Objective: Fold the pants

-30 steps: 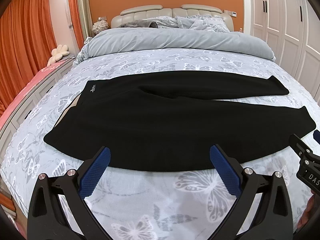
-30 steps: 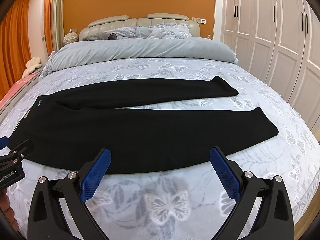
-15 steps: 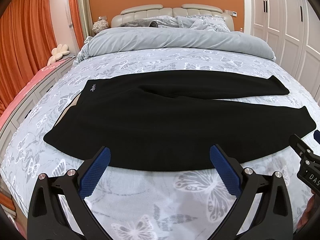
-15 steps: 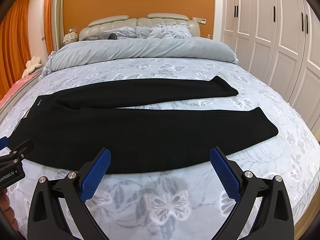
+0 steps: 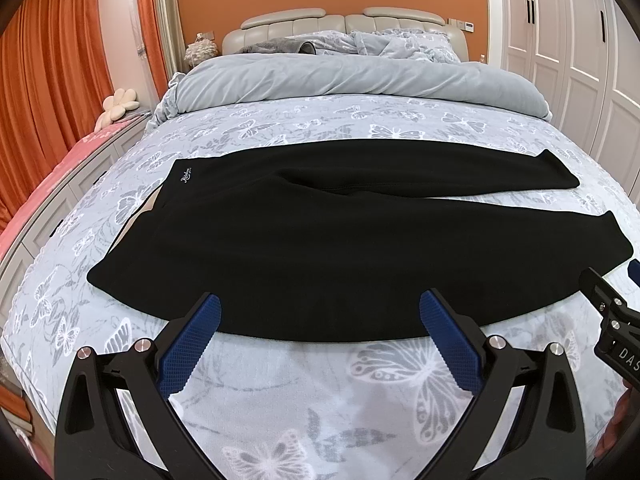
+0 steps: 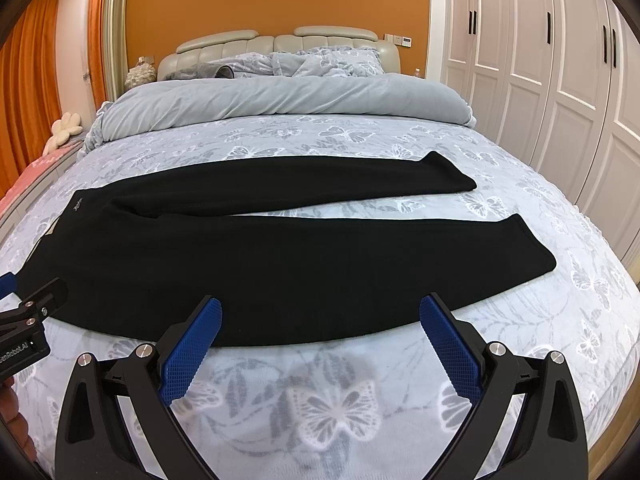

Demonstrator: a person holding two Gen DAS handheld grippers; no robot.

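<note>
Black fleece pants (image 5: pixel 320 240) w/ small white waistband logo lie flat, unfolded, legs parted, on butterfly-print grey bedspread (image 5: pixel 320 400); left gripper (image 5: pixel 320 312) & right gripper (image 6: pixel 320 312) gape wide, empty.

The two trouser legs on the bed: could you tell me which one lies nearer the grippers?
The longer-looking front leg, whose edge runs just ahead of both open grippers; the other leg lies beyond it, toward the headboard.

The pants (image 5: pixel 320 240) lie flat across the bed (image 5: pixel 320 400), near its foot edge, waistband toward the left edge and both legs extending toward the right edge. Behind them, a bunched duvet (image 5: pixel 352 80) spans the bed before the pillows (image 5: pixel 396 44) and headboard (image 5: pixel 292 24).
</note>
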